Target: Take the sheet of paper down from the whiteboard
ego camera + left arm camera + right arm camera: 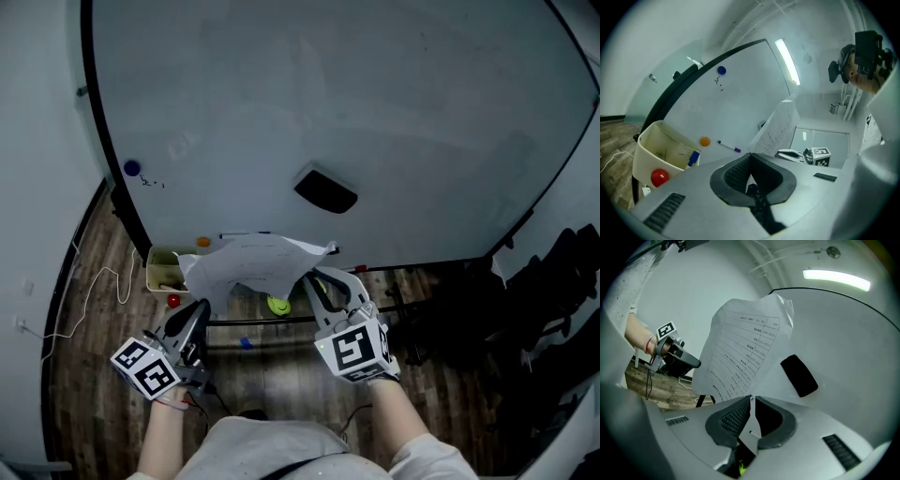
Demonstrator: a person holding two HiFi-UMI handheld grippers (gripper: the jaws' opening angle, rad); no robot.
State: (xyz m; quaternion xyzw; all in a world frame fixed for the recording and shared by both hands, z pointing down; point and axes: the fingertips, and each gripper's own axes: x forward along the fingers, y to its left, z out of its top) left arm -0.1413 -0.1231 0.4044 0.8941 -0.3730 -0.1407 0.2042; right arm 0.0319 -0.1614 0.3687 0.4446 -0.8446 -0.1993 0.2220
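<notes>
A white printed sheet of paper [246, 264] hangs crumpled at the centre of the head view, in front of the lower edge of the large glossy whiteboard [328, 103]. The left gripper [199, 306] pinches its lower left corner. The right gripper [310, 281] pinches its lower right edge, jaws pressed tight.

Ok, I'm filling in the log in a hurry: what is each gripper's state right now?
Left gripper: closed, holding the sheet of paper.
Right gripper: closed, holding the same sheet of paper by another edge.
</notes>
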